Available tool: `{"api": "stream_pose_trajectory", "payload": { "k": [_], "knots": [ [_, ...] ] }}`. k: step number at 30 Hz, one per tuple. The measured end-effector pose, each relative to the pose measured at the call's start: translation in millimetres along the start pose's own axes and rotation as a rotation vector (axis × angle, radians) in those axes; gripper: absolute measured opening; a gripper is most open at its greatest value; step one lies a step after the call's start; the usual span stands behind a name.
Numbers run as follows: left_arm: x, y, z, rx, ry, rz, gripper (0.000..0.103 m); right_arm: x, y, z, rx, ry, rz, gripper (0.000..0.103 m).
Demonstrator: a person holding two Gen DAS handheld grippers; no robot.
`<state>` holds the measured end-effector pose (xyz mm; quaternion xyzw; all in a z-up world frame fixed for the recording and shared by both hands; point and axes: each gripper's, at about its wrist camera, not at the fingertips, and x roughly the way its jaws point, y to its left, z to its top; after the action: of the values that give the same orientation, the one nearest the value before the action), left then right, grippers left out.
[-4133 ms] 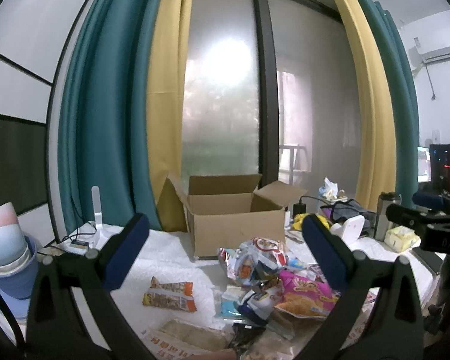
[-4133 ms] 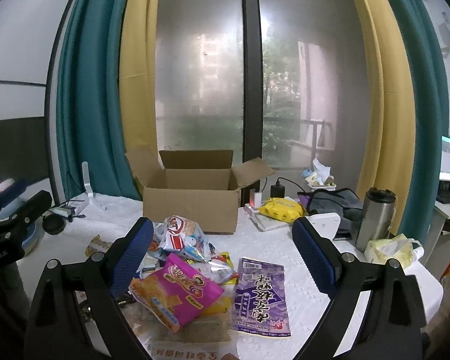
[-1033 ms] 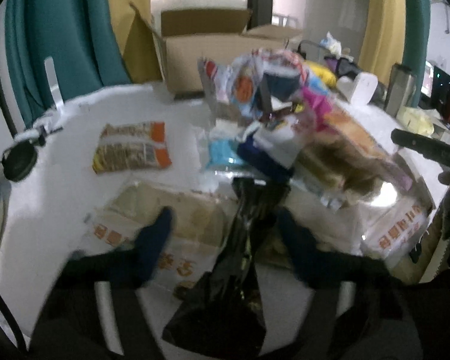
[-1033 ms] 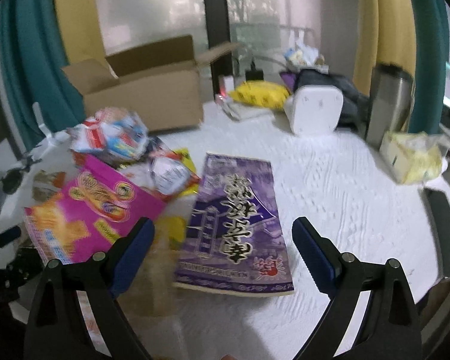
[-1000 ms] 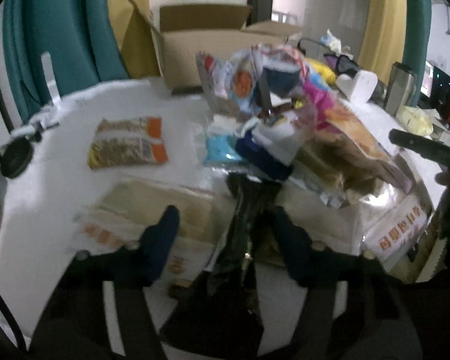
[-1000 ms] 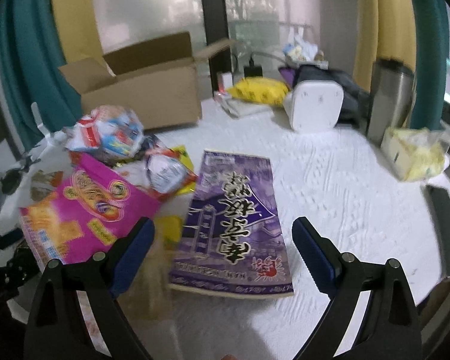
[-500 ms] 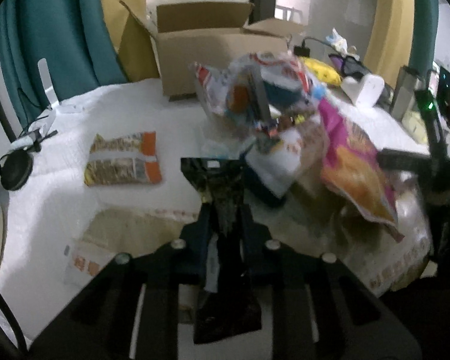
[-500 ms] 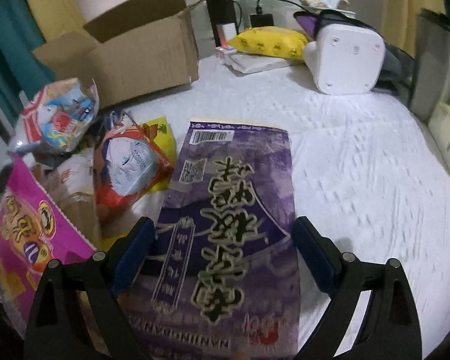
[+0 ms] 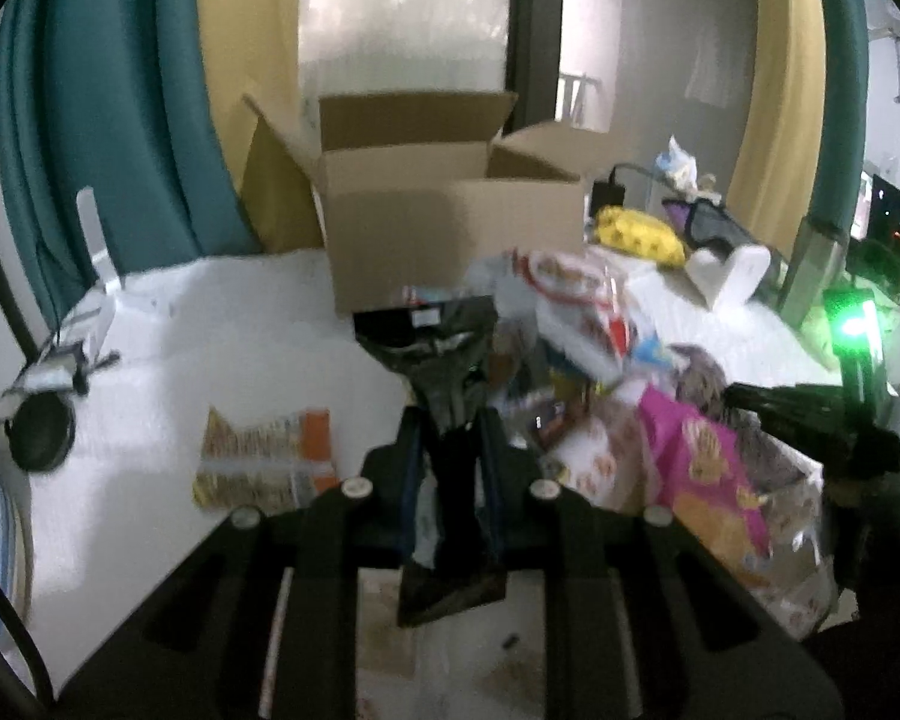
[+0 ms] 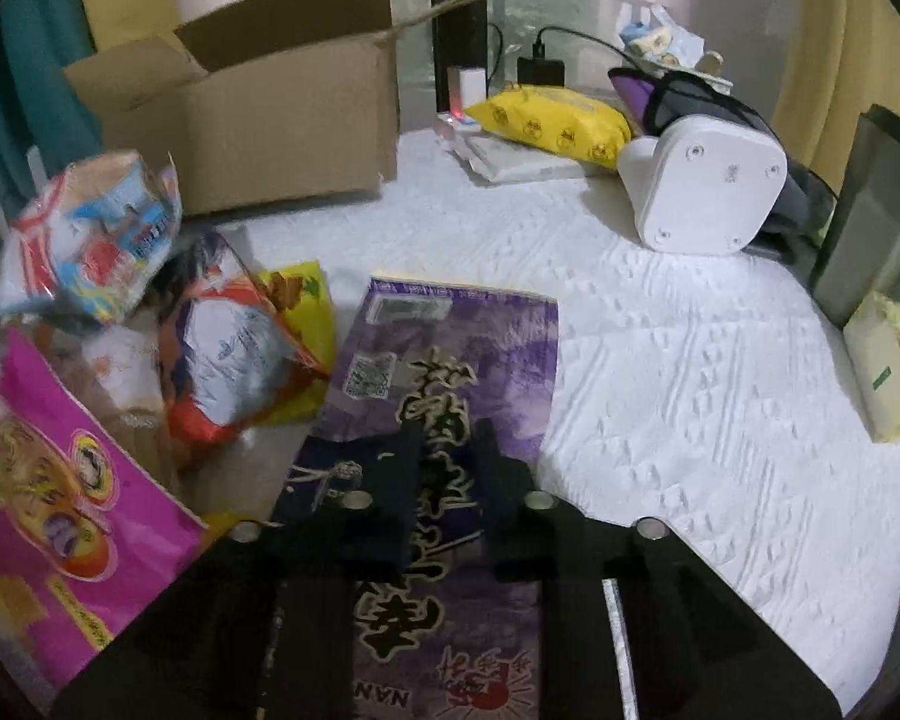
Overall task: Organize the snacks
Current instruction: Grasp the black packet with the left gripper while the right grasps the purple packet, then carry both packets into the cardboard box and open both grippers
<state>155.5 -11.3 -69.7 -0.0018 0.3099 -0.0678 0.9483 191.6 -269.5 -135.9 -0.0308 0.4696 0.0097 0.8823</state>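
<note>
Your left gripper has its fingers clamped tight on the black snack bag, now lifted off the table in front of the cardboard box. Your right gripper went from wide open to pinched on the purple packet, still flat on the table. The packet's lower end is hidden, and the left view is blurry.

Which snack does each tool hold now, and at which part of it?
The left tool grips the black packet around its lower middle. The right tool pinches the purple packet at its middle.
</note>
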Motion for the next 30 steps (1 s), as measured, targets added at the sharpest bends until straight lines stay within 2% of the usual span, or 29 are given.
{"api": "stream_pose_trajectory", "payload": {
  "k": [6,8,10,11,12,13,14,17,20,27,28,29,30],
  "knots": [
    [4.9,12.5,23.8,-0.003,-0.058,-0.006,0.019,-21.2,-4.2,23.5,0.009,-0.075,0.001,0.001],
    [5.7,17.3,29.2,-0.011,-0.069,-0.016,0.019,-14.8,-10.4,29.4,0.044,-0.052,0.021,0.001],
    [5.1,19.7,32.5,-0.009,-0.083,-0.018,0.019,-1.2,-16.1,30.4,0.076,0.006,0.049,0.007],
    [5.0,20.9,33.3,-0.009,-0.088,-0.018,0.019,4.5,-16.8,29.2,0.085,0.029,0.056,0.028],
    [5.3,21.8,33.3,-0.013,-0.091,-0.021,0.019,9.6,-18.0,27.5,0.099,0.042,0.062,0.068],
    [5.5,23.1,32.8,-0.018,-0.092,-0.024,0.019,13.5,-18.3,25.5,0.115,0.052,0.068,0.083],
    [6.1,24.4,32.1,-0.024,-0.091,-0.026,0.019,19.8,-17.6,22.9,0.126,0.066,0.078,0.091],
    [7.9,28.4,29.5,-0.043,-0.091,-0.029,0.019,36.0,-4.6,15.8,0.101,0.136,0.06,0.093],
    [11.9,31.5,28.3,-0.058,-0.088,-0.033,0.019,42.2,15.0,14.1,0.028,0.152,0.01,0.096],
    [18.8,37.0,24.9,-0.066,-0.084,-0.061,0.019,48.1,20.6,6.5,0.0,0.11,-0.022,0.096],
    [19.4,36.9,25.2,-0.065,-0.085,-0.064,0.019,48.0,20.2,6.2,0.0,0.106,-0.027,0.092],
    [19.4,37.4,25.8,-0.064,-0.088,-0.068,0.019,47.4,18.8,6.1,0.0,0.095,-0.036,0.084],
    [18.8,37.2,26.6,-0.064,-0.091,-0.071,0.019,45.6,17.6,5.3,0.0,0.086,-0.045,0.07]
  ]
}}
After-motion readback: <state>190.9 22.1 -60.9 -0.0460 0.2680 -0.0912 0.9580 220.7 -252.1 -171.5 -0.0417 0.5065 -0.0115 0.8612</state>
